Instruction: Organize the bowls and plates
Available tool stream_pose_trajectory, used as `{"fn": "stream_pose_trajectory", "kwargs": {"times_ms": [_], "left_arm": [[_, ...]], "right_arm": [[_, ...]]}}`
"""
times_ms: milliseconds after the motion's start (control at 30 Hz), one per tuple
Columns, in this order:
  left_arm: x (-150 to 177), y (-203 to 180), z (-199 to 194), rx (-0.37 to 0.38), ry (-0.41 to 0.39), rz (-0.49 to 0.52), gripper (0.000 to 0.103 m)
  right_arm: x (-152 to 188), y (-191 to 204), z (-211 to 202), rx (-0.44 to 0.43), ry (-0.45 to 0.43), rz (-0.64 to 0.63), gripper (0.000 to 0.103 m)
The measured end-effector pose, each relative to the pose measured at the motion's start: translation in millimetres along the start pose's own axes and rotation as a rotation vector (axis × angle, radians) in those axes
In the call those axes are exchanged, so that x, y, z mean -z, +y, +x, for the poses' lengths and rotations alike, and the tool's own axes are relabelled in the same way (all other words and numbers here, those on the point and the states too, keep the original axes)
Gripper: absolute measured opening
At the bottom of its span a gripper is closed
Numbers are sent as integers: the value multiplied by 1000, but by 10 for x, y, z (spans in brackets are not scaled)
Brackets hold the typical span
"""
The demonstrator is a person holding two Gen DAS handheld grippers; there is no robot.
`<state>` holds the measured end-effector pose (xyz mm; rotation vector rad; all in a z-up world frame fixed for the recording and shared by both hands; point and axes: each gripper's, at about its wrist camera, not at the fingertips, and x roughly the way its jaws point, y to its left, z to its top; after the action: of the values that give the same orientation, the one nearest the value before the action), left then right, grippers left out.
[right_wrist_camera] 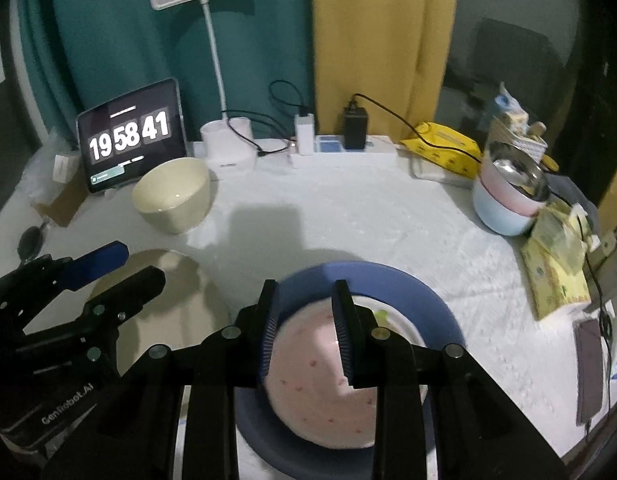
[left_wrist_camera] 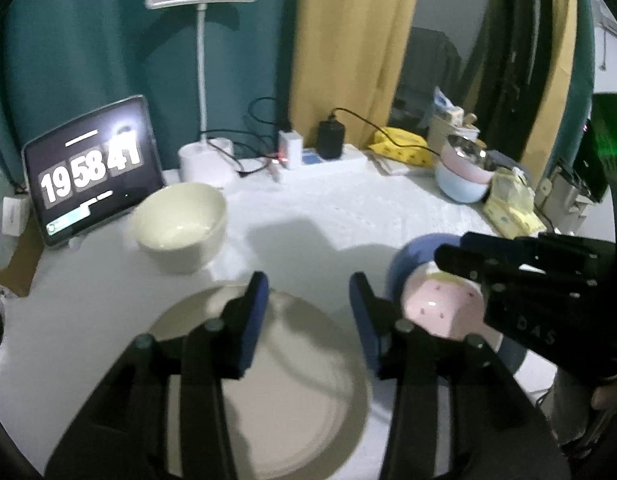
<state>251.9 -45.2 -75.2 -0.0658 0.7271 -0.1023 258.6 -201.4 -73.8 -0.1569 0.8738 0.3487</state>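
Note:
A beige plate (left_wrist_camera: 300,380) lies on the white table, right under my open, empty left gripper (left_wrist_camera: 308,300); it also shows in the right wrist view (right_wrist_camera: 164,280). A cream bowl (left_wrist_camera: 180,224) stands behind it (right_wrist_camera: 172,194). A pink bowl with small red marks (right_wrist_camera: 320,392) sits on a blue plate (right_wrist_camera: 388,280). My right gripper (right_wrist_camera: 304,320) hovers over the pink bowl with jaws apart, holding nothing. In the left wrist view the right gripper (left_wrist_camera: 460,256) covers part of the pink bowl (left_wrist_camera: 440,304) and blue plate (left_wrist_camera: 412,252).
A tablet clock (right_wrist_camera: 132,132), a desk lamp (right_wrist_camera: 228,148) and a power strip (right_wrist_camera: 344,152) line the back edge. Stacked pastel bowls with a steel bowl (right_wrist_camera: 512,192) and yellow packets (right_wrist_camera: 556,264) stand at the right. A dark phone (right_wrist_camera: 588,372) lies near the right edge.

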Motion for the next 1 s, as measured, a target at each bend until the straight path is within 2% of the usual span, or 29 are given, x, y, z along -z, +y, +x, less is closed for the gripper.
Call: {"fn": "stream_pose_trajectory", "kwargs": {"times_ms": [667, 1000], "left_arm": [[-146, 878, 55, -69, -31, -63, 44], [-262, 1317, 274, -99, -24, -88, 44]], "right_arm": [[-387, 643, 444, -76, 24, -40, 28], [-600, 916, 780, -91, 48, -22, 28]]}}
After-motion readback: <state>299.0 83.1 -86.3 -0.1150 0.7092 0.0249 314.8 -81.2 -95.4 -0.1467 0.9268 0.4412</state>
